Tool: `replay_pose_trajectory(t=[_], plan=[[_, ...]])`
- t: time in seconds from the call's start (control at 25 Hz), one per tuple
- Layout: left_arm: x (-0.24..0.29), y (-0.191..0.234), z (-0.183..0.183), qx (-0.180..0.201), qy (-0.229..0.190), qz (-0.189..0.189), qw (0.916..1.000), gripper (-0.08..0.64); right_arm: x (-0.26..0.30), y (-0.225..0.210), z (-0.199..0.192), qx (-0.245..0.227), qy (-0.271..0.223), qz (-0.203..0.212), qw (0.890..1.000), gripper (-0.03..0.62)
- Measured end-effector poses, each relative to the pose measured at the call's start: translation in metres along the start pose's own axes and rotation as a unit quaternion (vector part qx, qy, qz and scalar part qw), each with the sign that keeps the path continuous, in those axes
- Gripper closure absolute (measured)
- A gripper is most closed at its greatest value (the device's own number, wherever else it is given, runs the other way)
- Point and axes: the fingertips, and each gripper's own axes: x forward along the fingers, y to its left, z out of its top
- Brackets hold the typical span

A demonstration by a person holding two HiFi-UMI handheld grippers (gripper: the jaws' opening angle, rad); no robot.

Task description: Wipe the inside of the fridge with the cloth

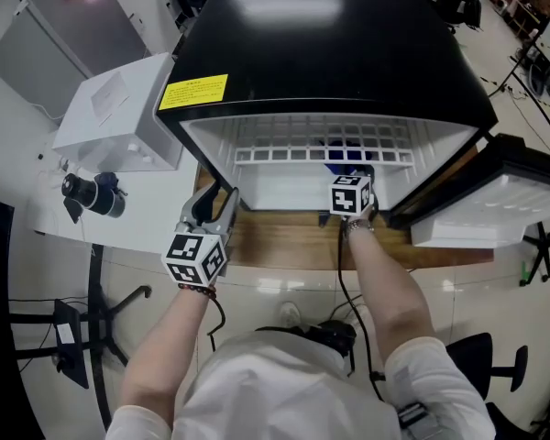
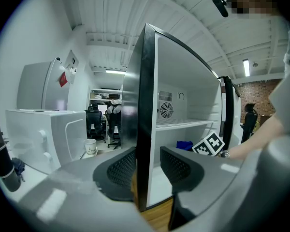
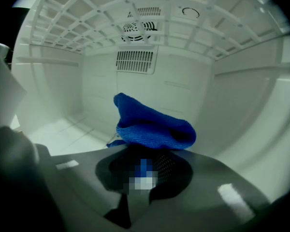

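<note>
A black mini fridge [image 1: 339,44] with a white inside stands open on a wooden table [image 1: 284,246]. My right gripper [image 1: 353,183] reaches into the lower compartment under the wire shelf [image 1: 321,140]. It is shut on a bunched blue cloth [image 3: 150,124], which sticks out past the gripper's [image 3: 145,151] tips just above the fridge floor [image 3: 63,132], in front of the back wall. My left gripper [image 1: 209,211] is at the fridge's front left corner. Its jaws sit on either side of the left wall's [image 2: 145,105] front edge, closed on it.
The fridge door [image 1: 495,200] hangs open to the right. A white box-like appliance [image 1: 119,108] and a black camera-like object [image 1: 93,193] sit on the white counter left of the fridge. A paper cup [image 2: 90,146] stands beyond. Office chairs and cables surround the table.
</note>
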Motion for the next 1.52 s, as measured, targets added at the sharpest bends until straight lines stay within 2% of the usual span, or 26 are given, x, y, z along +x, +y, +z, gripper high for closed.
replay_pose_trajectory(t=[0.32,0.64,0.84,1.0,1.24,1.44,1.52], plan=[[0.0,0.0,-0.001,0.001,0.006,0.007,1.0,0.411,-0.007,-0.033,-0.004,0.011,-0.004,-0.033,0.999,0.531],[0.0,-0.001,-0.001,-0.002,0.008,0.005,1.0,0.411,-0.019,-0.043,0.001,0.018,-0.02,-0.047,0.999,0.531],[-0.001,-0.002,-0.001,-0.004,0.006,-0.001,1.0,0.411,-0.039,-0.032,0.02,0.027,-0.051,-0.033,0.998,0.531],[-0.001,-0.001,0.0,-0.009,0.0,-0.006,0.9999,0.411,-0.056,0.009,0.035,0.025,-0.074,0.004,0.997,0.531],[-0.003,-0.004,0.0,-0.013,-0.003,-0.012,0.9998,0.411,-0.083,0.104,0.056,0.016,-0.103,0.092,0.99,0.531],[-0.006,-0.006,0.0,-0.012,-0.003,-0.019,0.9997,0.415,-0.096,0.174,0.056,0.006,-0.101,0.152,0.983,0.531],[-0.005,-0.014,-0.001,0.0,-0.001,-0.031,0.9995,0.449,-0.096,0.194,0.049,0.0,-0.093,0.17,0.981,0.531]])
